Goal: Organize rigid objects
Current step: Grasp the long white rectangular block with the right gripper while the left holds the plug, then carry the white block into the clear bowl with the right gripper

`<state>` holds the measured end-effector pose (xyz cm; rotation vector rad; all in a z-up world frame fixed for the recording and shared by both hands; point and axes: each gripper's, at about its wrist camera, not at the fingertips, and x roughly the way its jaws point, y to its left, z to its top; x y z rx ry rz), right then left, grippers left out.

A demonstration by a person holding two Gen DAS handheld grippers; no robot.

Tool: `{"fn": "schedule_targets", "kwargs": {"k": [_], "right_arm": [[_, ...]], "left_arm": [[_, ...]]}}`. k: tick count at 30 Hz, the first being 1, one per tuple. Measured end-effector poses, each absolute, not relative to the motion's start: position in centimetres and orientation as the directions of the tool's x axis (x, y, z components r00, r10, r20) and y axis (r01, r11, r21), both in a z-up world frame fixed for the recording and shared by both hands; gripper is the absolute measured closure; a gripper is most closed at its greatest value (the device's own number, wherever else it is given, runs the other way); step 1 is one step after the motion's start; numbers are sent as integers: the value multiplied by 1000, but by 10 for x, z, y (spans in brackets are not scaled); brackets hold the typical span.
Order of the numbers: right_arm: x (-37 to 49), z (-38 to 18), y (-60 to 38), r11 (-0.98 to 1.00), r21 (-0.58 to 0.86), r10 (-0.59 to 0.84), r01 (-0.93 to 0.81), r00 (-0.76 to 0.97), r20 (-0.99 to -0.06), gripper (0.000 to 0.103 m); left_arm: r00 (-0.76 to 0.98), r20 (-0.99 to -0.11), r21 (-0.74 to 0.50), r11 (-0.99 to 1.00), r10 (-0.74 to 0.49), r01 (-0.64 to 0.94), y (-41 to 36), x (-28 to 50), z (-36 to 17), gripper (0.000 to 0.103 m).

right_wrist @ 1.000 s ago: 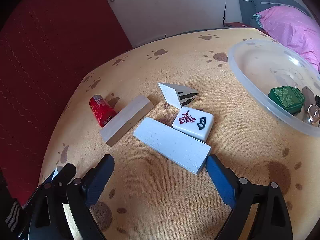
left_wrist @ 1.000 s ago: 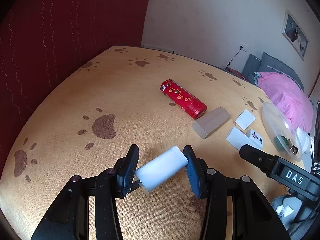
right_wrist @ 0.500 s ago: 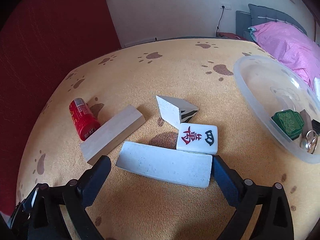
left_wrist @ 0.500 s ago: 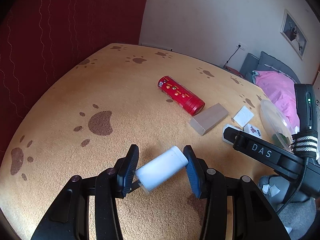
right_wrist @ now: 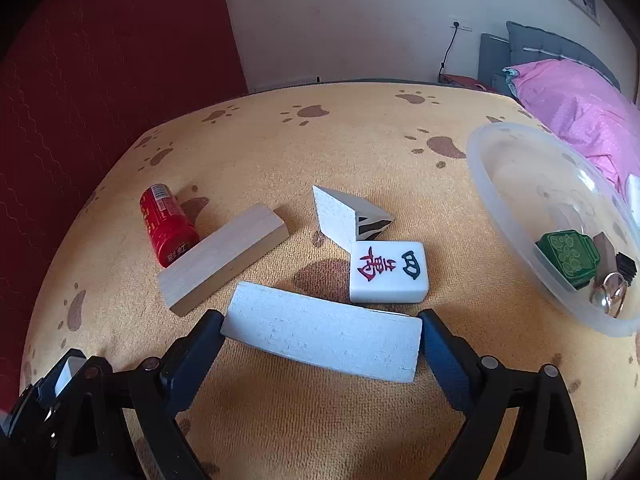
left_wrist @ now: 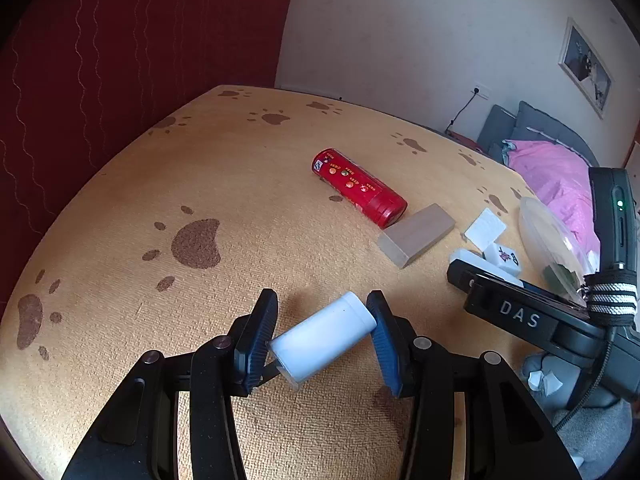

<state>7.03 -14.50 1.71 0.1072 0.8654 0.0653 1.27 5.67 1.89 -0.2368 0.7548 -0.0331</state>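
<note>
Two tools are in play. The left tool [left_wrist: 322, 334] clamps a white cylinder [left_wrist: 324, 338] crosswise between its pads. The right tool [right_wrist: 320, 336] straddles a long white block [right_wrist: 322, 338] lying on the worktop [right_wrist: 360, 140], pads apparently touching its ends. Just beyond it lies a mahjong tile [right_wrist: 387, 272]; further right, a clear bowl [right_wrist: 500, 208].

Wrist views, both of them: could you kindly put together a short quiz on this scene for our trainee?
1. True or false: the red can stands upright on the cloth.
2. What does the left claw hold? A) white bottle B) wooden block C) mahjong tile
3. Fill in: the green piece lies inside the clear ___.

Key: 1 false, it lies on its side; 2 A; 3 bowl.
</note>
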Motion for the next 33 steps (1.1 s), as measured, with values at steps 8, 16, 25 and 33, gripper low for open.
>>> {"fn": "schedule_targets", "kwargs": {"k": [8, 16, 25, 33], "right_arm": [[44, 31, -155, 993, 111, 111, -46, 699, -706, 6], [28, 39, -181, 994, 113, 84, -10, 733, -675, 6], [19, 41, -221, 989, 126, 31, 72, 744, -667, 6], [15, 46, -252, 980, 138, -19, 142, 762, -648, 6]], "left_arm": [[733, -669, -226, 973, -125, -40, 55, 11, 19, 56], [745, -649, -230, 973, -153, 0, 49, 8, 23, 56], [746, -647, -227, 974, -160, 12, 46, 7, 24, 56], [742, -648, -219, 975, -171, 33, 38, 7, 27, 56]]}}
